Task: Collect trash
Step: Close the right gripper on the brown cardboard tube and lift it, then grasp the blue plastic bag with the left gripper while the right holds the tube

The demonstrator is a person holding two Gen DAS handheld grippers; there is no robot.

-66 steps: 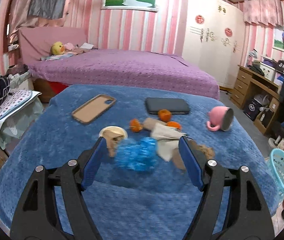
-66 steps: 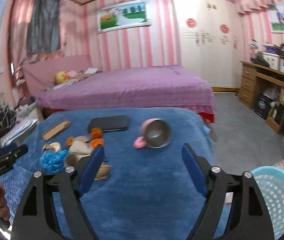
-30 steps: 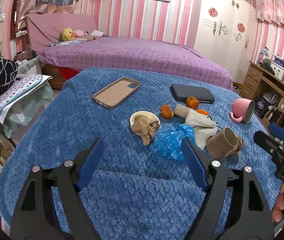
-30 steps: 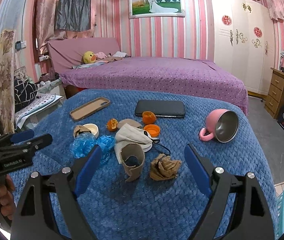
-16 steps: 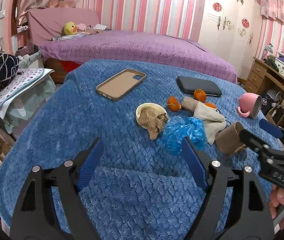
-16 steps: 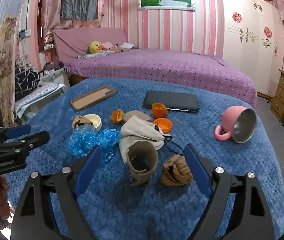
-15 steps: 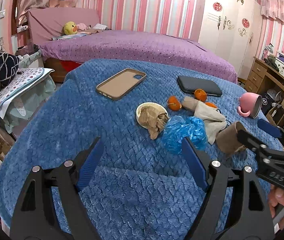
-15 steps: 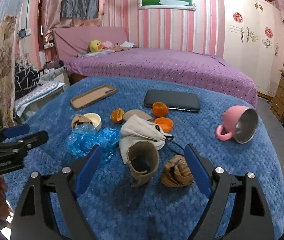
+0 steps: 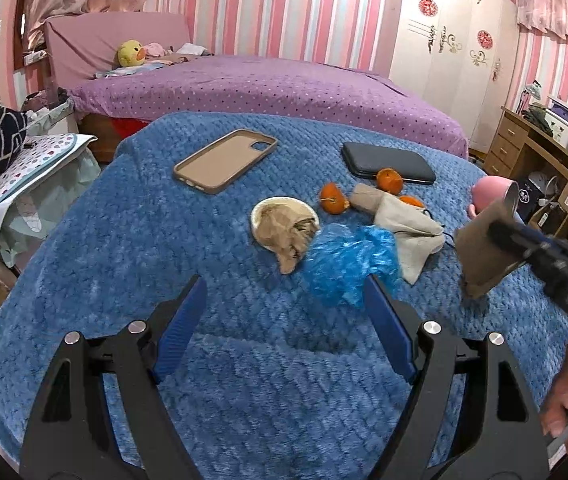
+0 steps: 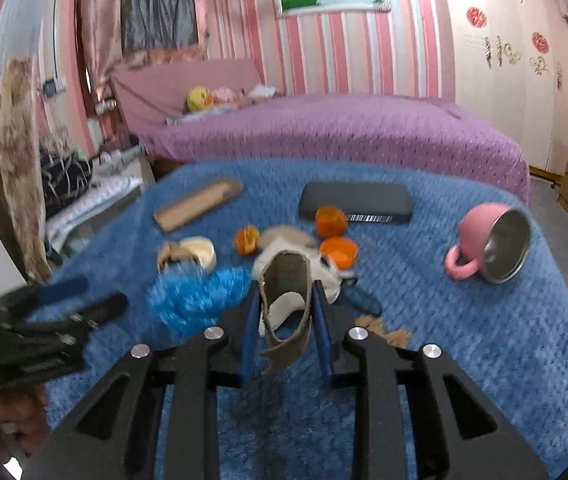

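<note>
Blanket, blue and quilted, covers the table and carries everything. Far left on it lies a tan phone case, inner side up. Next, toward the middle, a small cream bowl holds a crumpled brown paper wad that spills over its near rim. Just right of that, a crumpled blue plastic bag touches the wad and a beige cloth with a thin black cord at its right edge. Behind these sit orange peel pieces and a dark flat case, one peel resting against the case's near edge. The left gripper hangs low over bare blanket on the near side of the blue bag, fingers spread wide with nothing between them. Further right, the right gripper is clamped on a crushed brown paper cup, blue pads pressing its two sides, mouth facing the camera (frame is motion-blurred); in the left wrist view the cup stands tilted by the cloth, whether clear of the blanket cannot be told. A second brown paper wad peeks out beside the right finger. Far right, a pink mug lies on its side, steel interior showing, well apart from the trash pile.
</note>
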